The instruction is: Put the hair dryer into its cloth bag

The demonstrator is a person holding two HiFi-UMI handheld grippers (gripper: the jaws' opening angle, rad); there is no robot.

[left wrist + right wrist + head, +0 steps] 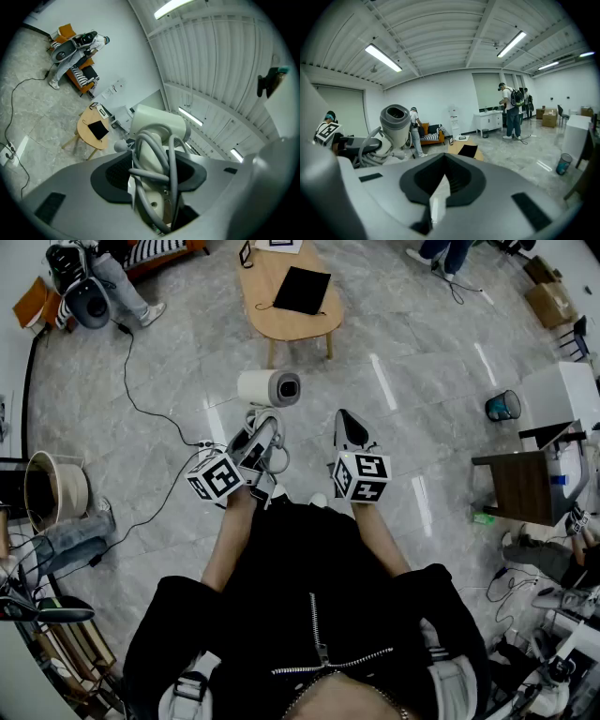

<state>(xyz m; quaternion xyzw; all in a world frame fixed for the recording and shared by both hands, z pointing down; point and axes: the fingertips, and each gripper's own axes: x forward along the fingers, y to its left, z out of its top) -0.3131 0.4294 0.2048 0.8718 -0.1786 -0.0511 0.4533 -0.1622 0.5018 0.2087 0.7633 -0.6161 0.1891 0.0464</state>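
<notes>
My left gripper [262,439] is shut on the handle of the white hair dryer [268,388], whose grey cord is wound round that handle. In the left gripper view the hair dryer [155,140] stands between the dark pads, its barrel on top. My right gripper [350,428] hangs beside it on the right, shut and empty. The right gripper view has the hair dryer [396,123] at the left, muzzle up. Farther ahead the black cloth bag [302,289] lies flat on an oval wooden table [273,322]. The same bag [98,129] is small in the left gripper view.
A black cable [141,409] snakes over the grey tiled floor at the left. A round basket [56,489] stands at the far left, a dark side table [520,486] and a teal bin [502,406] at the right. Several people stand at the room's far end.
</notes>
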